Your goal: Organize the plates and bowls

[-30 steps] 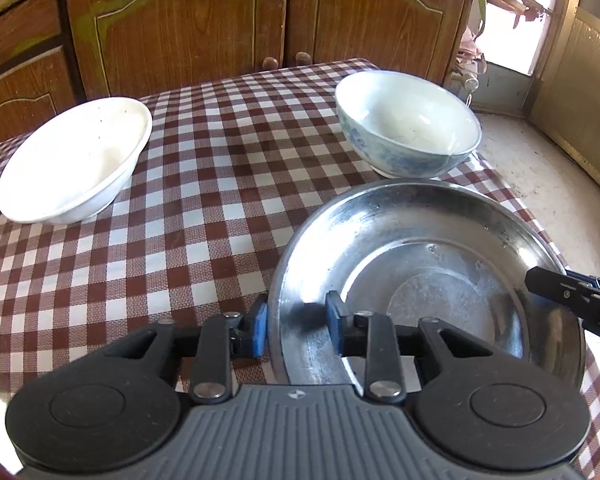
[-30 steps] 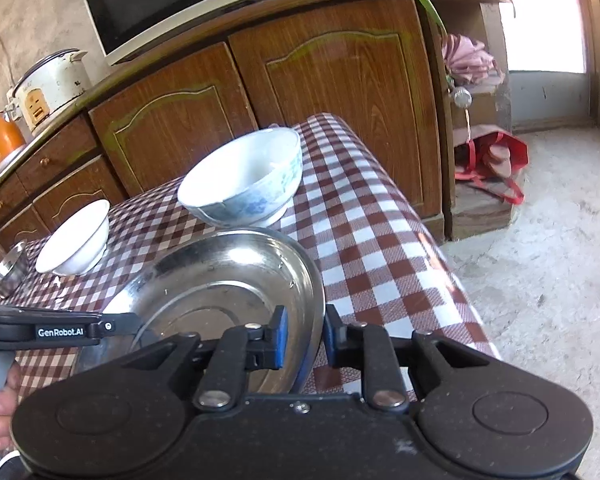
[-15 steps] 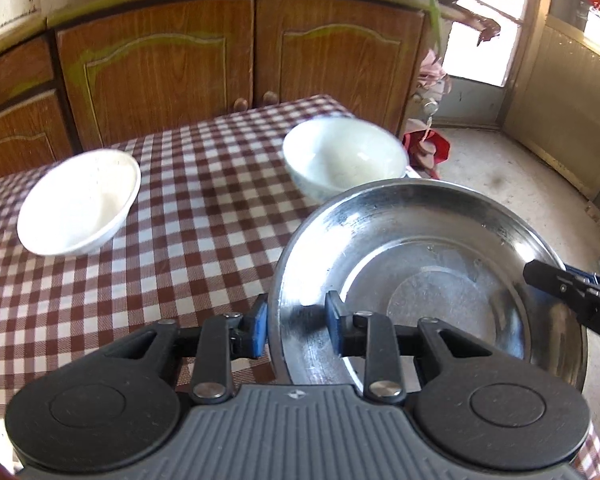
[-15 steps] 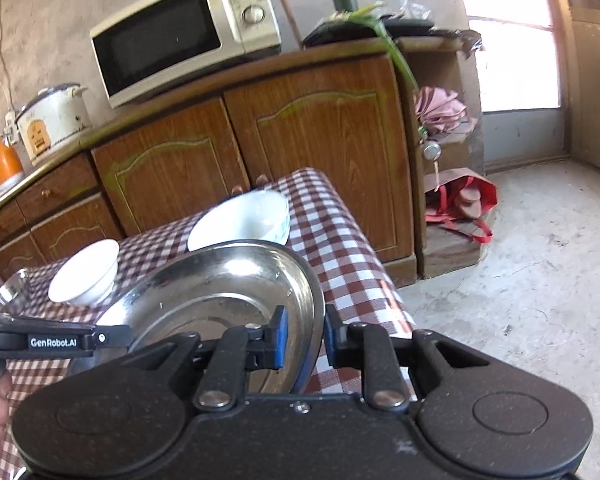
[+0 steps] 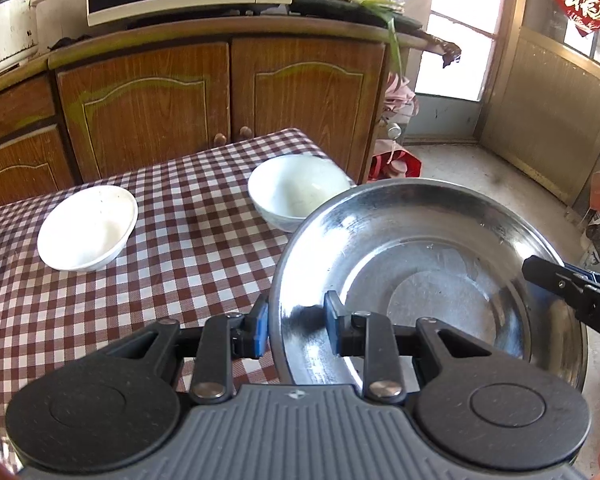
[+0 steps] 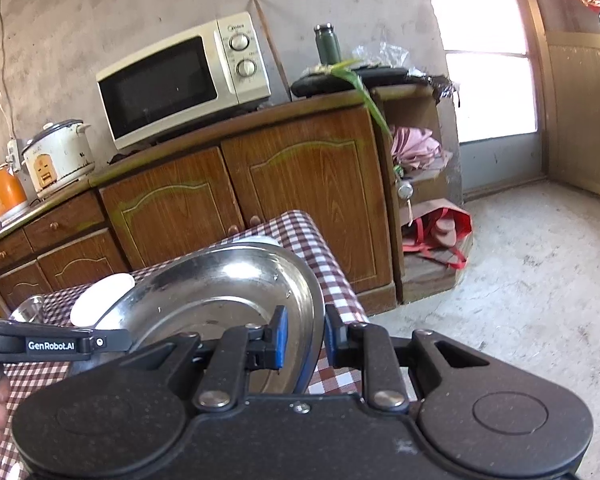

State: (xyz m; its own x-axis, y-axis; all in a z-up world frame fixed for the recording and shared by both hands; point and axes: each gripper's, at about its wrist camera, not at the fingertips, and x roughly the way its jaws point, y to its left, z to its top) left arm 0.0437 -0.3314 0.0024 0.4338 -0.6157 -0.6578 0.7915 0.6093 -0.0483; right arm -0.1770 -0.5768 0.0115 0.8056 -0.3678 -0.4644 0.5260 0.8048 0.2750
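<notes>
Both tools, left tool (image 5: pixel 296 330) and right tool (image 6: pixel 303 336), are clamped on opposite rims of the wide shiny steel plate (image 5: pixel 428 276), held above the checkered tabletop (image 5: pixel 180 256), so next it probably needs a level carry to a stacking spot.

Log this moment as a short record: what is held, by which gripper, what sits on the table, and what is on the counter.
held item: steel plate, lifted above the checked table
left gripper: shut on the plate's near rim
right gripper: shut on the plate's opposite rim
on the table: white bowl to the left, blue-patterned bowl near the far corner, both upright and apart
on the counter: microwave, rice cooker, orange kettle
plate contents: none visible
</notes>
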